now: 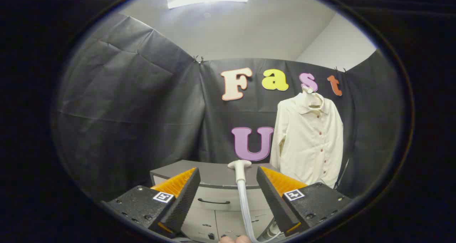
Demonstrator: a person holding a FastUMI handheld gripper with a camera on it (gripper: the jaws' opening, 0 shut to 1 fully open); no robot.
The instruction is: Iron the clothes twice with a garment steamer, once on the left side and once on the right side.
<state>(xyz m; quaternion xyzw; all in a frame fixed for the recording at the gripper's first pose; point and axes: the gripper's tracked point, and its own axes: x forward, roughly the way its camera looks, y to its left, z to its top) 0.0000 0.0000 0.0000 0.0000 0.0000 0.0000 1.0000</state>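
My fingers [228,196] spread wide around the white plastic garment steamer head [239,166] on its limp hose; light and rigid, I'd grip its neck. Soft cream button shirt [308,139] hangs beyond.

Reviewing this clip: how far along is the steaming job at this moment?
Nothing looks done yet. The steamer head rests on the grey cabinet, its hose trailing down between the fingers. The tool is open, with the steamer just ahead, ungrasped. The cream shirt hangs on its hanger beyond the right finger, untouched. Left: grasp the steamer, then pass over the shirt's left and right sides.
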